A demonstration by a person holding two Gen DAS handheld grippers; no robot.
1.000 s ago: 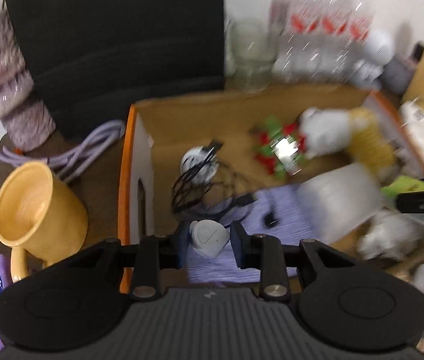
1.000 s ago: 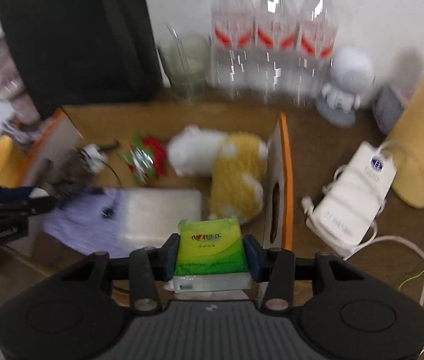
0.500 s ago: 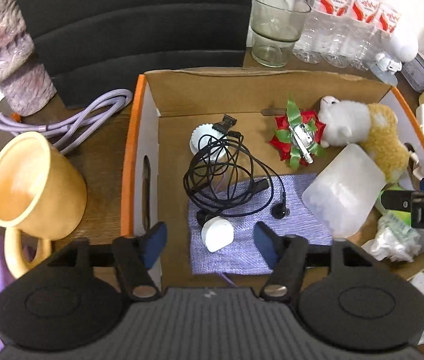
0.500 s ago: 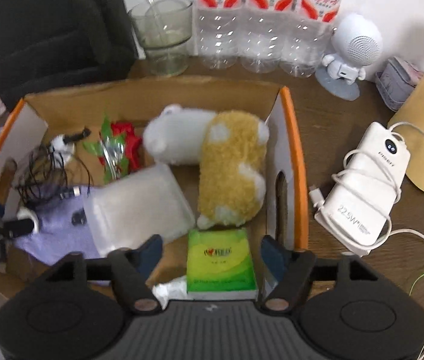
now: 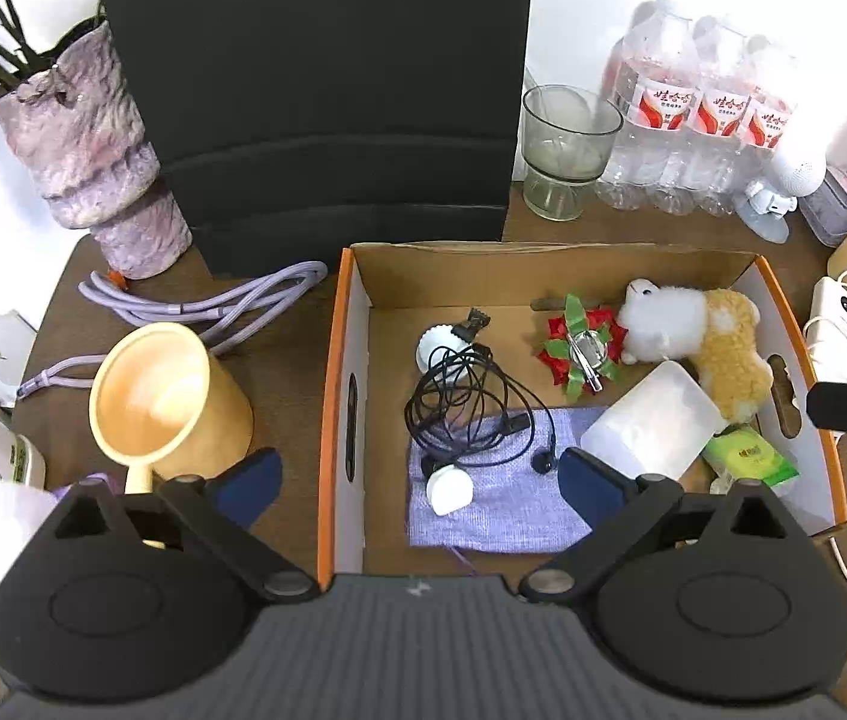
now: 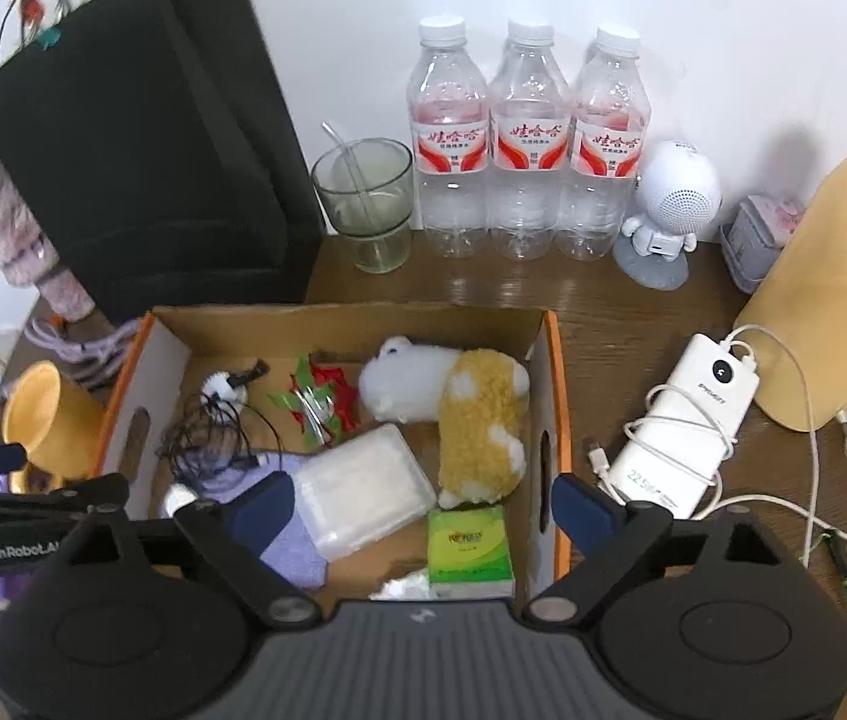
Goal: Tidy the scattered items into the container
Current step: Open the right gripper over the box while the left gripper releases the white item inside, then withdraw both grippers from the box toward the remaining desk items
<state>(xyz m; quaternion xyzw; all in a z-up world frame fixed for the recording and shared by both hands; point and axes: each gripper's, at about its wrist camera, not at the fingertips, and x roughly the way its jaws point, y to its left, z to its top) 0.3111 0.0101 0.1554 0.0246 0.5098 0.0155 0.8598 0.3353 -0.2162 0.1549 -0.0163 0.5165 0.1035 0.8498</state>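
Left gripper (image 5: 420, 477) and right gripper (image 6: 420, 510): jaws just opened wide, nothing between. White plug (image 5: 449, 489) on purple cloth (image 5: 495, 510), tissue pack (image 6: 469, 546) lower centre, both in box (image 6: 558, 360).

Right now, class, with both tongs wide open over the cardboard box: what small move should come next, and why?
Probably swing the right tongs towards the white power bank beside the cardboard box. Both tongs have just opened and are empty; the green tissue pack and white plug already lie inside, while the power bank sits outside on the table.
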